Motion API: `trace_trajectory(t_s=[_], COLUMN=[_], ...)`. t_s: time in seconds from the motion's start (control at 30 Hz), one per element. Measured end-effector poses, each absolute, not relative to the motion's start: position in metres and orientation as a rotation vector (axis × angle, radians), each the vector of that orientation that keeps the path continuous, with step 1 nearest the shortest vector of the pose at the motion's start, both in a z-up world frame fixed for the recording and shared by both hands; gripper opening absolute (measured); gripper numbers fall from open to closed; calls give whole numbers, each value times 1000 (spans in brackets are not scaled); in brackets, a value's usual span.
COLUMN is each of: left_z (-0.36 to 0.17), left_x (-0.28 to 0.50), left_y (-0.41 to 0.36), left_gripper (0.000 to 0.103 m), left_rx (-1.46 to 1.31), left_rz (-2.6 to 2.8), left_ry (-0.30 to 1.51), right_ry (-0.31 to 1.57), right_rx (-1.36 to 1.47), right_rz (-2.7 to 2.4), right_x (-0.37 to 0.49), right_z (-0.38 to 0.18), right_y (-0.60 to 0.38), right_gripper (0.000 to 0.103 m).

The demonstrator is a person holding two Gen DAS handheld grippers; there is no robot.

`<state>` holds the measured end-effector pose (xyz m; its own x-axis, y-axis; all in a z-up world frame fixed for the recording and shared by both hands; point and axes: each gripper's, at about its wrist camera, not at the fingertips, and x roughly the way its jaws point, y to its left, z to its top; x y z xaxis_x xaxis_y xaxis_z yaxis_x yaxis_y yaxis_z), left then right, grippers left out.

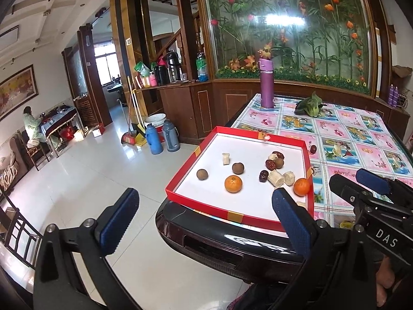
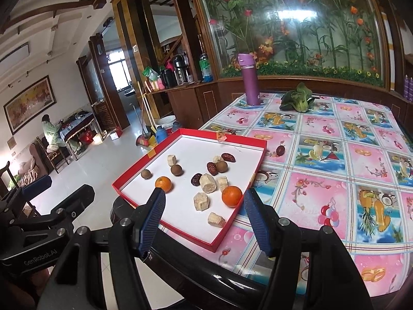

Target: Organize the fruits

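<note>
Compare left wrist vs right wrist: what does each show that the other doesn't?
Left wrist only: the blue flask and grey flask on the floor, seen whole.

Right wrist only: two extra pale chunks at the tray's near edge, one and another.

Both: the red tray, two oranges, the purple bottle, the leafy vegetable, and the stray date on the tablecloth.

Floor: glossy white tiled floor (image 1: 85,170) reflecting daylight.
Wall: glass panel of artificial bamboo and flowers (image 1: 289,25) glaring.
Doorway: bright window (image 1: 104,64) shining through.
</note>
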<state>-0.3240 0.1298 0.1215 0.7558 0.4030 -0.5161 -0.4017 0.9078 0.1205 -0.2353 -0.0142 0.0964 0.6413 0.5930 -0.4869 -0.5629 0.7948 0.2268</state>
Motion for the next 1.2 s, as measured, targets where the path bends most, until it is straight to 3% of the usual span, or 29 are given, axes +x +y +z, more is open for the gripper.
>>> trace_trajectory(t_s=[1.2], left_z=[120], left_x=[-330], left_y=[126], left_gripper=[103], left_rx=[30], left_rz=[481], left_ry=[559], right_ry=[542], right_rx=[62], right_rz=[637], right_x=[-245], right_z=[97], right_y=[-18], right_gripper=[66])
